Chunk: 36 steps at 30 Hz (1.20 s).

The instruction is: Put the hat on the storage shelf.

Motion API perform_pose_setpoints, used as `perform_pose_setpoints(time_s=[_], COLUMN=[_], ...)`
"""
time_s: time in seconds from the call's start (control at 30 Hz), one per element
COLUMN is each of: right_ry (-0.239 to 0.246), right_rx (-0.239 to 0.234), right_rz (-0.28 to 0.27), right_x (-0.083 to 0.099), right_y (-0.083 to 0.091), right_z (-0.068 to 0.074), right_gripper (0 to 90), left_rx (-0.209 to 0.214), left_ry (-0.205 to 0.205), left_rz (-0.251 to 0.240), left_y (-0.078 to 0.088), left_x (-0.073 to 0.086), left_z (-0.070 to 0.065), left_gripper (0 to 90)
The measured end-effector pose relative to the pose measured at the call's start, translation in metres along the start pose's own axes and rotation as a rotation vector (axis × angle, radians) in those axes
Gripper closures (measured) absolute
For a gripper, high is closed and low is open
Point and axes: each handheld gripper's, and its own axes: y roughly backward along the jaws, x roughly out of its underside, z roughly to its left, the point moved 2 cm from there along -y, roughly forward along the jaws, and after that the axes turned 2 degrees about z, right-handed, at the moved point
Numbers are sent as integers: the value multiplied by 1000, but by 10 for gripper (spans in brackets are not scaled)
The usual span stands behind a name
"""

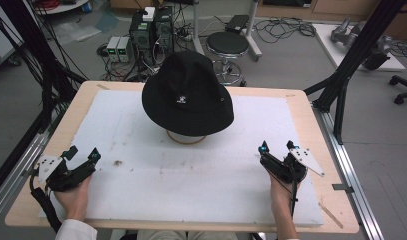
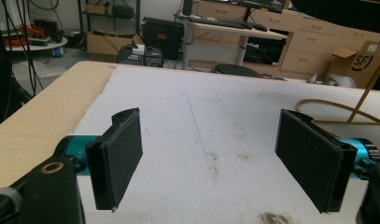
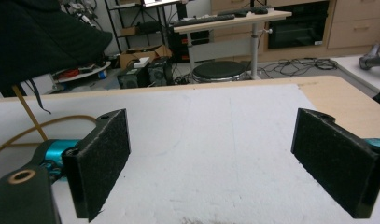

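Both grippers, left (image 1: 81,156) and right (image 1: 276,147), gape empty (high view adds the hat's (image 1: 187,95) crown).

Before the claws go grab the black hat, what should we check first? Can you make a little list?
1. Left claw open wide enough: ok, its pads stand far apart with nothing between.
2. Right claw open: ok, its pads are spread and hold nothing.
3. Black hat sitting steady: ok, it rests upright on a tan stand at the far middle of the white mat.
4. Path to the hat free: ok, bare mat lies between both claws and the hat.
5. Claws even on both sides: ok, one rests near each front corner.
6. Stand fixed to the mat: cannot tell, the brim hides most of it.
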Motion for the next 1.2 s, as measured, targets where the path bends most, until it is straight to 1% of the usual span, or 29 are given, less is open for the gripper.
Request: perform_pose_setpoints(time_s=[0.03, 0.17, 0.37, 0.47, 0.67, 0.8, 0.9, 1.0, 1.07, 1.2], right_ry=[2, 0, -50, -60, -59, -48, -59, -53, -62, -64], right_rx=[8, 13, 4, 3, 0, -2, -3, -1, -3, -5], right_rz=[3, 3, 12, 15, 15, 16, 21, 16, 16, 14], right_x=[2, 6, 6, 6, 7, 7, 8, 8, 7, 7], right_y=[0, 0, 1, 1, 0, 0, 0, -1, 0, 0], right_z=[-1, -5, -11, -11, -11, -11, -10, -12, -12, -12], right_gripper=[108, 108, 108, 109, 108, 109, 108, 109, 109, 109], left_rx=[0, 1, 3, 5, 7, 8, 10, 10, 11, 12], left_ry=[1, -1, -8, -5, -2, 0, 1, 2, 2, 4], left_rz=[0, 4, 5, 1, 2, 4, 4, 5, 5, 5], left_y=[0, 0, 0, 1, 0, 0, 0, 0, 0, 0], left_x=[0, 0, 0, 0, 0, 0, 0, 0, 0, 0], left_z=[0, -1, -2, -2, -1, -2, -2, -1, -2, -1], left_gripper=[231, 232, 232, 232, 232, 232, 232, 232, 232, 232])
